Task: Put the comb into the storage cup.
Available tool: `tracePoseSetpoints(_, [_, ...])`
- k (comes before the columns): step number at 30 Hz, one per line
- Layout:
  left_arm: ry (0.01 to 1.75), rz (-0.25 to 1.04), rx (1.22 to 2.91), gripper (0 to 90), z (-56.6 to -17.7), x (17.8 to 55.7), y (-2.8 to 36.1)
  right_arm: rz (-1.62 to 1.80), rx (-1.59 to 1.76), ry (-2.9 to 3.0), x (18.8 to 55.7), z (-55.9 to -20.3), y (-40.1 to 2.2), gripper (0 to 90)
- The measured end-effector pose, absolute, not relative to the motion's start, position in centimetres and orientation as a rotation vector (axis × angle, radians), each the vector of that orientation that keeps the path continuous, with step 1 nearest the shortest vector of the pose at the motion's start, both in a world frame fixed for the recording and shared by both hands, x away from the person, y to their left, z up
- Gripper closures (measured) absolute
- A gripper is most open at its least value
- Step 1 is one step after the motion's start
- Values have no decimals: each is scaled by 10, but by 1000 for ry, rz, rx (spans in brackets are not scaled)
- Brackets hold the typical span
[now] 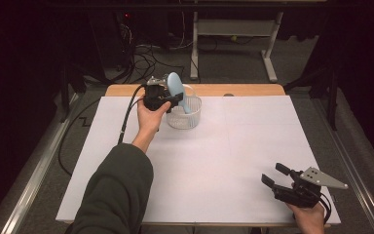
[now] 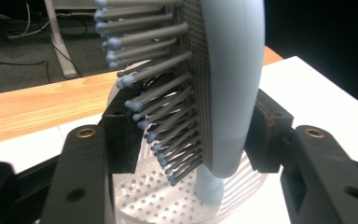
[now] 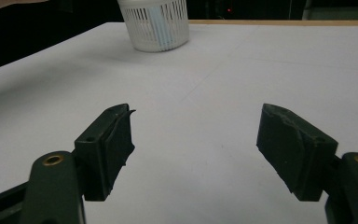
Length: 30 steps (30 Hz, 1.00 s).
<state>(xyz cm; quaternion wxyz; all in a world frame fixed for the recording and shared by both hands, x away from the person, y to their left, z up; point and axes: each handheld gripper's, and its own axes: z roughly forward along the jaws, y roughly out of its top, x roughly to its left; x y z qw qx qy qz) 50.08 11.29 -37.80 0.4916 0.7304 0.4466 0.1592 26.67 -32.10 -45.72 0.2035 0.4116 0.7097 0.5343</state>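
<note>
dark green sleeve [image 1: 119, 187], black left tool [image 1: 168, 99] with black cable, grey triangular plate on right tool [image 1: 276, 176]

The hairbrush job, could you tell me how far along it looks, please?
Done: the left gripper has the light blue hairbrush clamped by its head, handle down inside the white perforated basket. In hand: lowering it in. Left: releasing the brush. The right gripper rests open near the table's front edge.

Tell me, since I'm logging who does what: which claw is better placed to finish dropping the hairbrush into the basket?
Left. The left claw already grips the blue hairbrush over the white basket, handle down inside it. The right claw is open near the table's front right corner, far from the basket.
</note>
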Motion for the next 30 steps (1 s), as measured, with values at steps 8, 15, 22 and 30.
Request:
tracePoseSetpoints(8, [1111,416,1798,404,-376,500,117,1493,1146,1981,267,-457,-321,272])
tracePoseSetpoints(15, [1130,417,1814,377,-378,500,124,1493,1147,1981,267,-457,-321,272])
tracePoseSetpoints(22, [1146,410,1820,353,-380,501,130,1496,1149,1976,267,-457,-321,272])
tracePoseSetpoints(30, [1152,400,1838,334,-382,502,135,1496,1150,1978,267,-457,-321,272])
